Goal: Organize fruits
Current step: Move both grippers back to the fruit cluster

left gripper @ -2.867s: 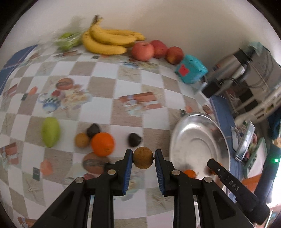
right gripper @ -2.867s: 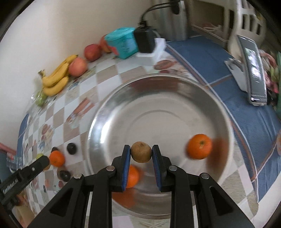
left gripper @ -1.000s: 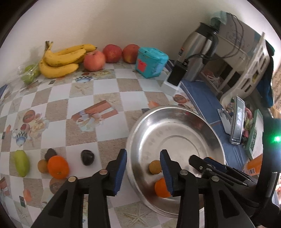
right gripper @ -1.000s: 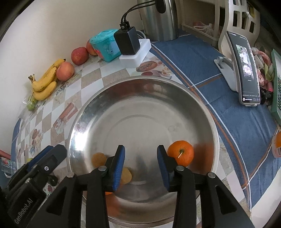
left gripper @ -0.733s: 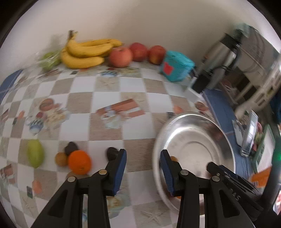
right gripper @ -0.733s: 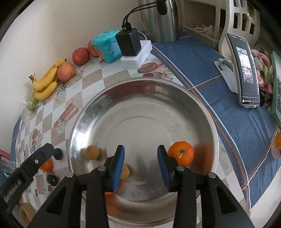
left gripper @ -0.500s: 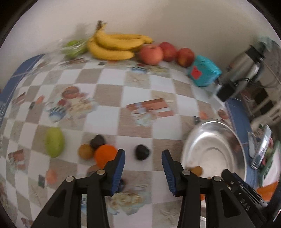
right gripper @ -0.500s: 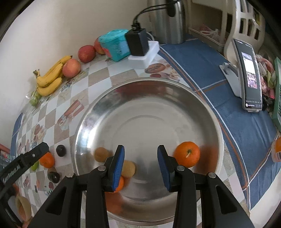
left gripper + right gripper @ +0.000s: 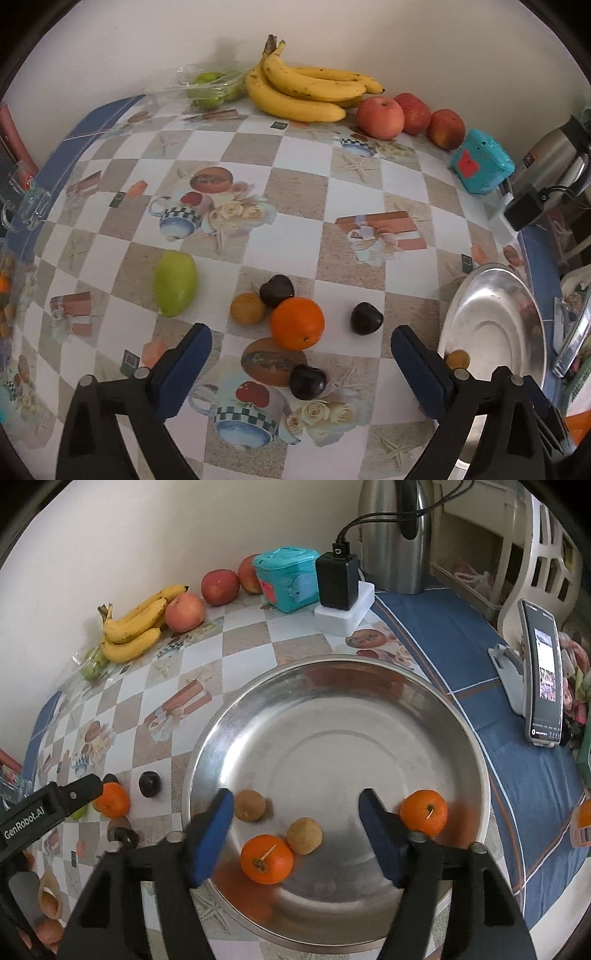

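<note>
Left tongs [image 9: 301, 363], just opened wide and empty, above the orange [image 9: 297, 323] on the table [image 9: 295, 236]. Right tongs [image 9: 295, 830], just opened and empty, above the steel bowl [image 9: 332, 686] holding two oranges [image 9: 266, 859].

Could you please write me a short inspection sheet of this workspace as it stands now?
Surface: checkered tablecloth, blue cloth beside it.
Job's things: steel bowl holds two oranges and two brown fruits; orange, green mango, dark fruits loose on the table.
Clutter: bananas, apples, teal box, phone on stand.
Grippers: left tongs and right tongs have just been opening, nothing gripped.
Cables: charger lead by kettle.
Surroundings: plain wall.
</note>
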`<control>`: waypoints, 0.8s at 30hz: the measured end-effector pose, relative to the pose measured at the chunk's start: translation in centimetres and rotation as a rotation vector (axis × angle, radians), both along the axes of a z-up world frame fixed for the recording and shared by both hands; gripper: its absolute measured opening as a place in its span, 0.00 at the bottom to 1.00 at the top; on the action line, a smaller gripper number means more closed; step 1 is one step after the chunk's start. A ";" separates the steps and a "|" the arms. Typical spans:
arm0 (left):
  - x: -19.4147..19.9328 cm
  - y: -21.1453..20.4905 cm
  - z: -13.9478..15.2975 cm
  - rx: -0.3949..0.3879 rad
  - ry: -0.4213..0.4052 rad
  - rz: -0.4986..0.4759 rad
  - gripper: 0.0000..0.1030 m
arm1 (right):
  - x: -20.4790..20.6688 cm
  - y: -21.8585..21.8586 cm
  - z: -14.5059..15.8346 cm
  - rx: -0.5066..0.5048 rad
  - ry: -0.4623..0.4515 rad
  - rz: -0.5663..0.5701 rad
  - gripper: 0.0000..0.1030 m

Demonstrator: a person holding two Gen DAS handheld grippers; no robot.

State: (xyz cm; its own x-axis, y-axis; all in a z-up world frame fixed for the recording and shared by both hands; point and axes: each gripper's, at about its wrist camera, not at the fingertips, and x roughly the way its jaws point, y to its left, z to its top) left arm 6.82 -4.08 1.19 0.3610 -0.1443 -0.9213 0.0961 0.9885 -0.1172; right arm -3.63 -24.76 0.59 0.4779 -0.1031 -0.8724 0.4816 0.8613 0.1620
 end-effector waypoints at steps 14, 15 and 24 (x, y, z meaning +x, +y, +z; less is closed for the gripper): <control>0.0 0.6 -0.3 0.028 0.005 0.022 1.00 | 0.0 0.1 -0.3 -0.012 -0.002 -0.009 0.92; 0.0 0.7 -0.4 0.029 0.007 0.025 1.00 | 0.1 0.1 -0.3 -0.015 -0.003 -0.008 0.92; 0.0 1.1 -0.1 0.021 0.004 0.025 1.00 | 0.0 0.3 0.0 -0.033 -0.021 -0.024 0.92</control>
